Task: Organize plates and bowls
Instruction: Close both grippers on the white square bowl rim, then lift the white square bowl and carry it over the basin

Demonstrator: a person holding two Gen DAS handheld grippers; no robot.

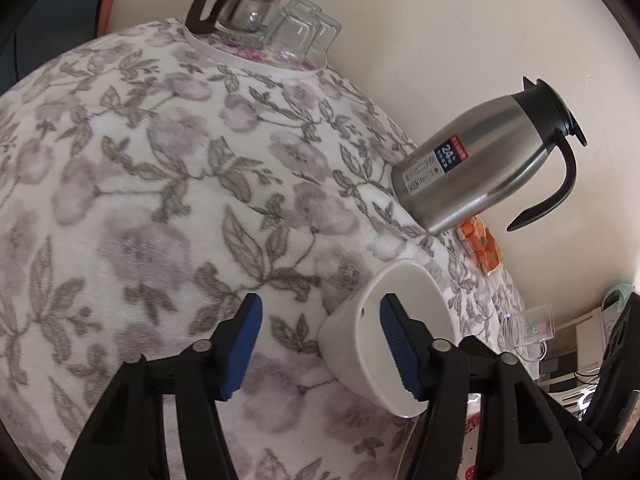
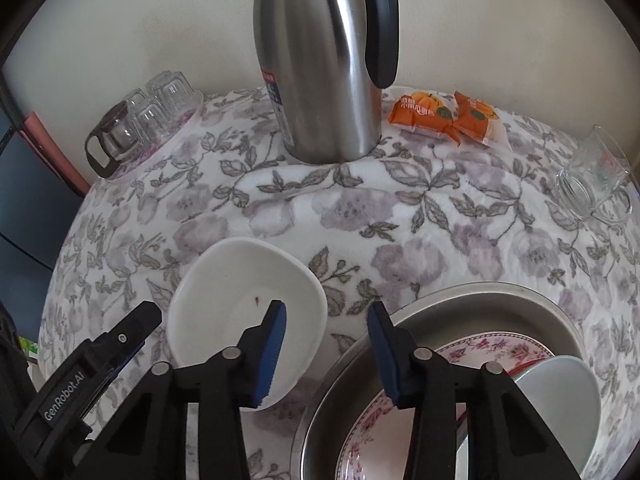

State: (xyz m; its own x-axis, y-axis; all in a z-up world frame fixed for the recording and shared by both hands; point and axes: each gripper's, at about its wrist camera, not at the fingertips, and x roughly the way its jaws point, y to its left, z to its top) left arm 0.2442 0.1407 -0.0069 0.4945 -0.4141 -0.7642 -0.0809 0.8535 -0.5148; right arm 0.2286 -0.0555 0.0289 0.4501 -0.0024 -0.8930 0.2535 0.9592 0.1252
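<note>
Both grippers, left point(image 1: 320, 350) and right point(image 2: 328, 354), hang open beside the white bowl point(image 2: 240, 300); closing off-centre could tip it toward the steel basin point(image 2: 480, 308).

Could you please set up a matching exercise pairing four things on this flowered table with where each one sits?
Things:
1. plain white bowl
2. flowered pink-rimmed plate
3. orange snack packets
4. upturned clear drinking glasses

Places:
A. inside the round metal basin
B. on a round tray beside the glass coffee pot
C. directly on the cloth, left of the basin
D. right of the steel jug

Pairs: 1-C, 2-A, 3-D, 4-B
</note>
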